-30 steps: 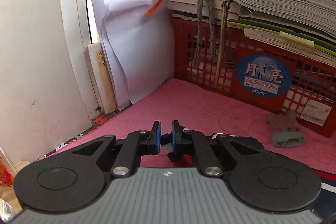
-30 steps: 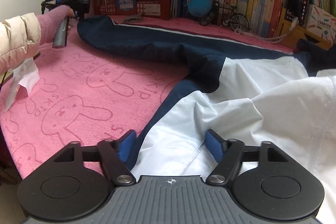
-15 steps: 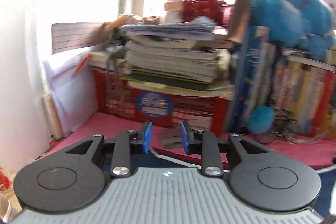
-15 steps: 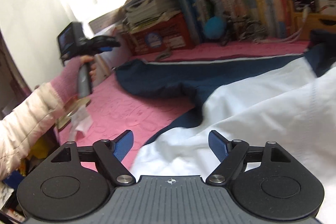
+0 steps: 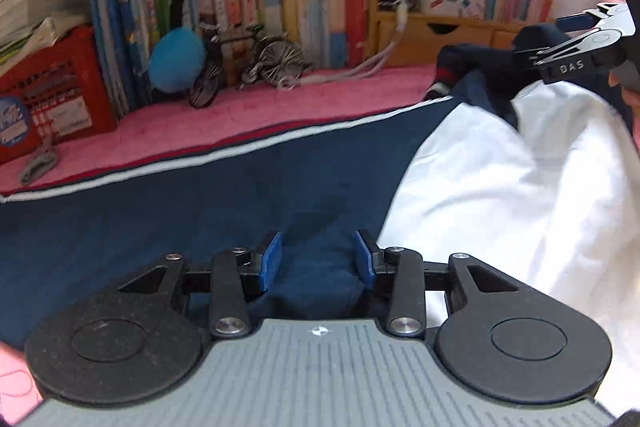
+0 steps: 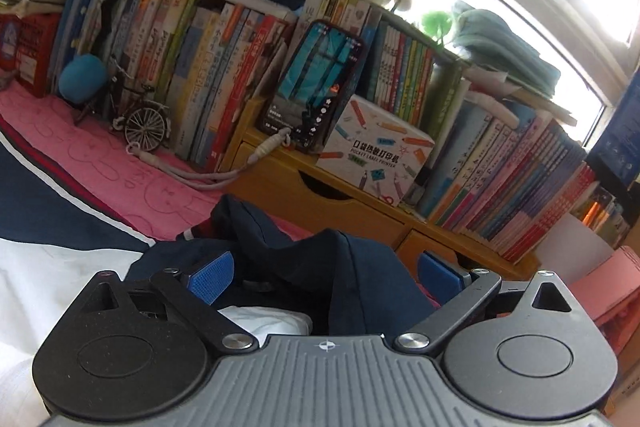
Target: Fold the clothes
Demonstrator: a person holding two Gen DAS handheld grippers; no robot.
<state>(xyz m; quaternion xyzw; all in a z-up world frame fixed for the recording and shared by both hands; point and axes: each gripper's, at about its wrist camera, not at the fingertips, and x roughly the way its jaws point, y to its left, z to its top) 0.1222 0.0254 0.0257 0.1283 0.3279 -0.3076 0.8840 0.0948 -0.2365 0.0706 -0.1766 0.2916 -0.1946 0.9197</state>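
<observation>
Left gripper (image 5: 317, 259) is hovering with fingers spread over the navy sleeve (image 5: 200, 211), whose long axis is running from lower centre toward the left edge. Right gripper (image 6: 324, 277), fingers parted, is straddling the bunched navy collar (image 6: 304, 259) at lower centre; jacket (image 5: 500, 179) is lying on the pink towel (image 5: 240, 111).

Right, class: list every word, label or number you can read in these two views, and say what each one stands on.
"DAS": black arm of the right claw, seen from the left wrist view.
"POCKET LABEL PRINTER": white cardboard box with coloured pencils.
Chinese heading on that box: too blurred to read.
Upright book spines, red plastic crate's stickers, phone screen: too small.
</observation>
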